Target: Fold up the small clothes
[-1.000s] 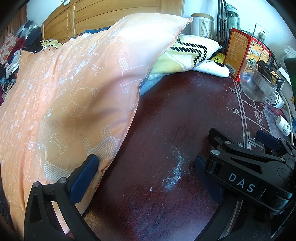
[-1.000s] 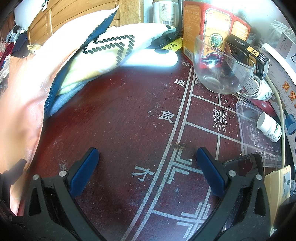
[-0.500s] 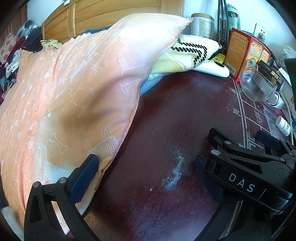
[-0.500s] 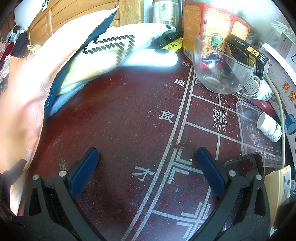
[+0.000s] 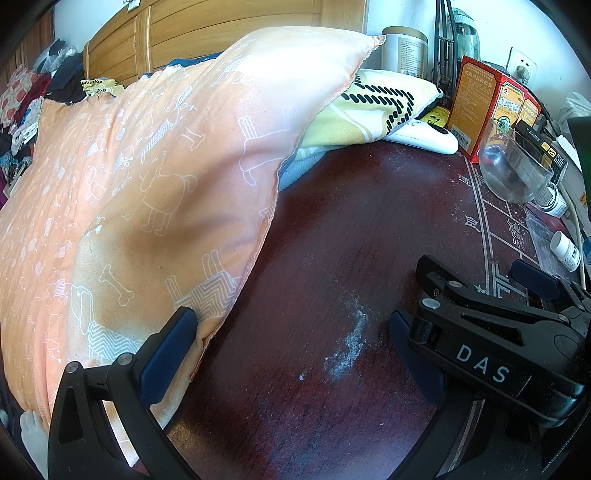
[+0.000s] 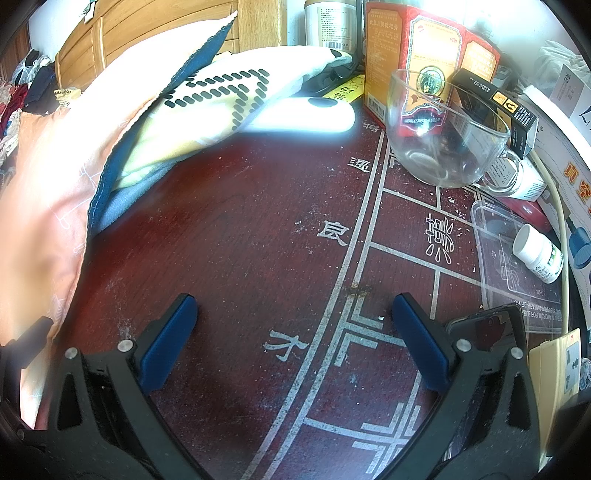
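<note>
No small garment lies on the dark red table [image 5: 351, 240]. A heap of mixed clothes [image 5: 26, 103] shows far off at the left edge. A small white soft thing [image 5: 31, 432] peeks in at the bottom left corner; what it is I cannot tell. My left gripper [image 5: 291, 325] is open over the bare tabletop, its left pad against the lower corner of an orange dog-print pillow [image 5: 147, 184]. My right gripper [image 6: 293, 306] is open too, low over the table's white line pattern, with nothing between its fingers. Its black body overlaps the left gripper's right finger.
A yellow pillow [image 6: 221, 99] lies behind the orange one. Along the right stand a glass cup [image 6: 443, 140], red-orange boxes [image 6: 424, 55], a white flat device [image 6: 303, 118], a clear plastic tray [image 6: 509, 266], a pill bottle [image 6: 539, 254] and a phone [image 6: 487, 328]. A wooden headboard [image 5: 221, 33] is behind.
The small white thing has crept into the bottom left corner of the left wrist view. Both grippers and everything on the table have stayed put.
</note>
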